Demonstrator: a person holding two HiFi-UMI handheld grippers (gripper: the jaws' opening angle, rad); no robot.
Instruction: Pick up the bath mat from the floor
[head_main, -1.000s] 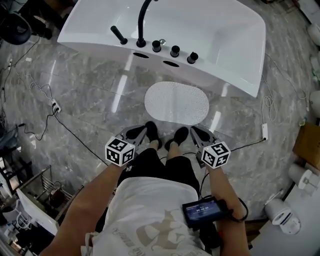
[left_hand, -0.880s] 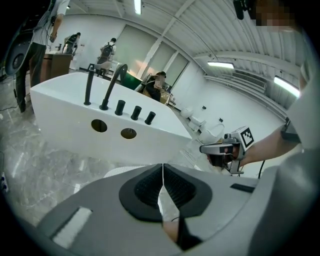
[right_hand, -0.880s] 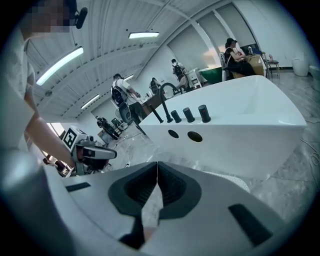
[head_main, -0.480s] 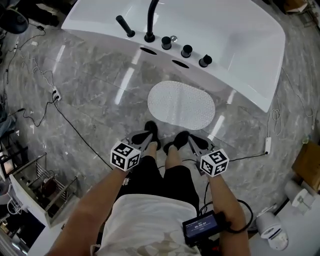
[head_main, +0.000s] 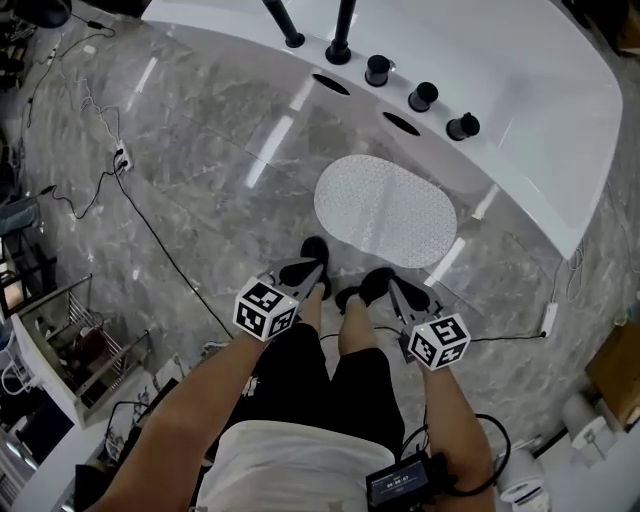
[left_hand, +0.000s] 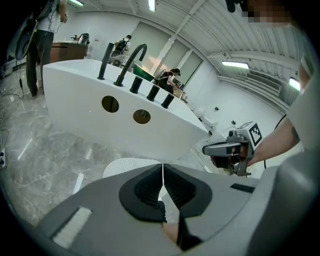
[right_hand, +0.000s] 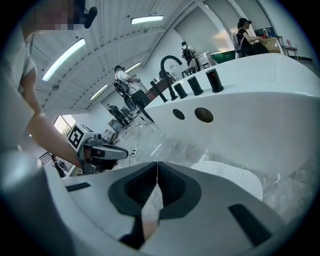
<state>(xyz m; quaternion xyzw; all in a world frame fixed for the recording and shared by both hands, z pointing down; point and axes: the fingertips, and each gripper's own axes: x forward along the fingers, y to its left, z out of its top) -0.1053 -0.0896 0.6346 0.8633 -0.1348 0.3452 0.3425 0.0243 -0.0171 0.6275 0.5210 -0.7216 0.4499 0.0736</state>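
Head view — I'm holding left gripper (head_main: 314, 268) and right gripper (head_main: 396, 288) low over marble floor (head_main: 200, 160); bath mat (head_main: 385, 210) lying flat just ahead of both tips, before bathtub (head_main: 540, 110).
Left gripper view — jaws clenched, gripping nothing; mat showing beyond tips.
Right gripper view — jaws pressing together, empty; mat ahead, slightly right.

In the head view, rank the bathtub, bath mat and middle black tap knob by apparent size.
Largest: bathtub, even cut off by the frame.
Then bath mat.
Smallest: middle black tap knob.
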